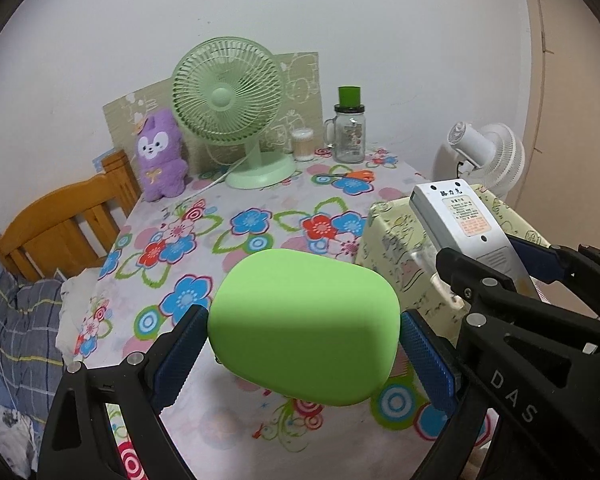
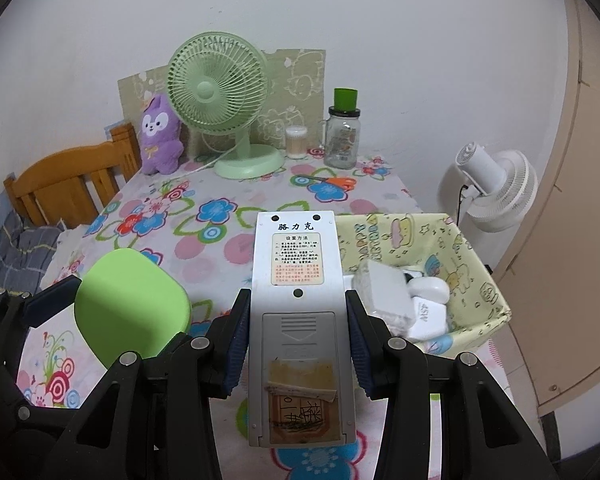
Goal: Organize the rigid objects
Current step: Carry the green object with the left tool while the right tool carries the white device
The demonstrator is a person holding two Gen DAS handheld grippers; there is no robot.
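Observation:
My left gripper (image 1: 304, 344) is shut on a rounded bright green case (image 1: 304, 324) and holds it above the flowered tablecloth; the case also shows in the right wrist view (image 2: 130, 300). My right gripper (image 2: 296, 328) is shut on a grey remote control (image 2: 300, 312), back side up, with a label and a taped battery cover. In the left wrist view the remote (image 1: 464, 224) hangs just above the yellow fabric basket (image 1: 392, 240). The basket (image 2: 476, 264) lies to the right of the remote and holds several white items (image 2: 404, 300).
At the back of the table stand a green desk fan (image 2: 220, 96), a purple plush toy (image 2: 160, 136), a cotton swab jar (image 2: 296, 142) and a glass mug jar with a green lid (image 2: 342, 132). Orange scissors (image 2: 332, 182) lie near them. A white fan (image 2: 496, 188) stands right; a wooden chair (image 2: 68, 184) left.

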